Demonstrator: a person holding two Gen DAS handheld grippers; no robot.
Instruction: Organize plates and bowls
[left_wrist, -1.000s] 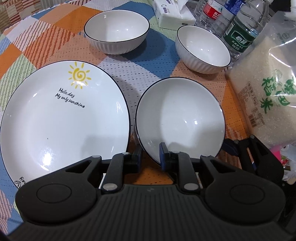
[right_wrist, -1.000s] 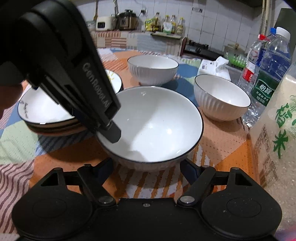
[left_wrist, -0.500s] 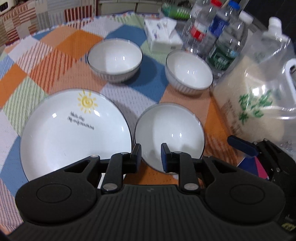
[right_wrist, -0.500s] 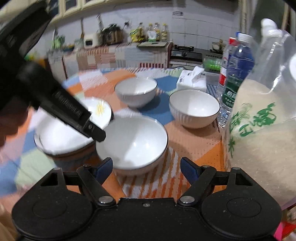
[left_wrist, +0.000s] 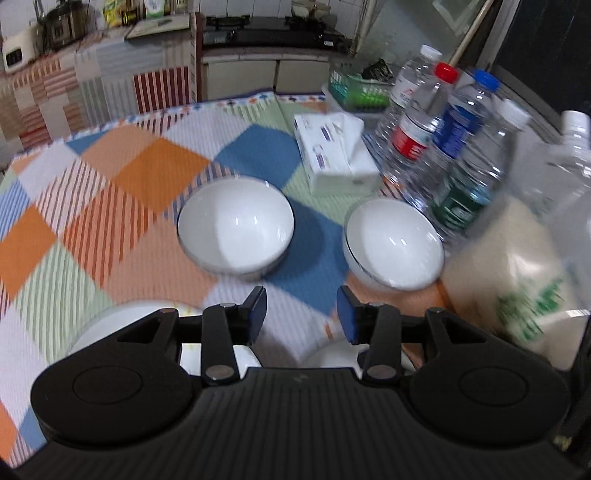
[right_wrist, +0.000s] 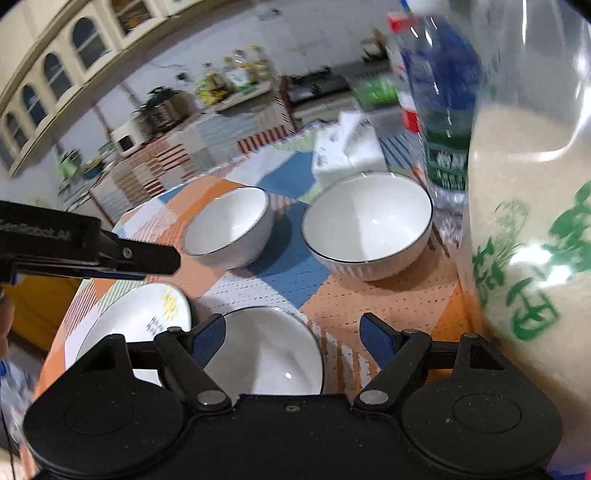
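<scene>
Three white, dark-rimmed bowls sit empty on the checked tablecloth (left_wrist: 155, 166), the near bowl (right_wrist: 266, 354) beside the sun-printed plate (right_wrist: 140, 321), with the left gripper (left_wrist: 300, 314) opening on nothing and the right gripper (right_wrist: 291, 338) spread wide, empty, above that bowl.

Wall: white tiles (left_wrist: 236, 7) ran along the back, at 12 o'clock in the left wrist view.
Counter: a low counter draped in striped patchwork cloth (left_wrist: 110, 88) stood at 11 o'clock.
Stove: a dark gas hob (left_wrist: 269, 31) sat at 12 o'clock, pale cabinet doors (left_wrist: 240, 77) beneath it.
Cupboards: cream wall cupboards with arched glass panes (right_wrist: 59, 70) curved across 10 to 11 o'clock in the right wrist view.
Light: dim, indoor.
</scene>
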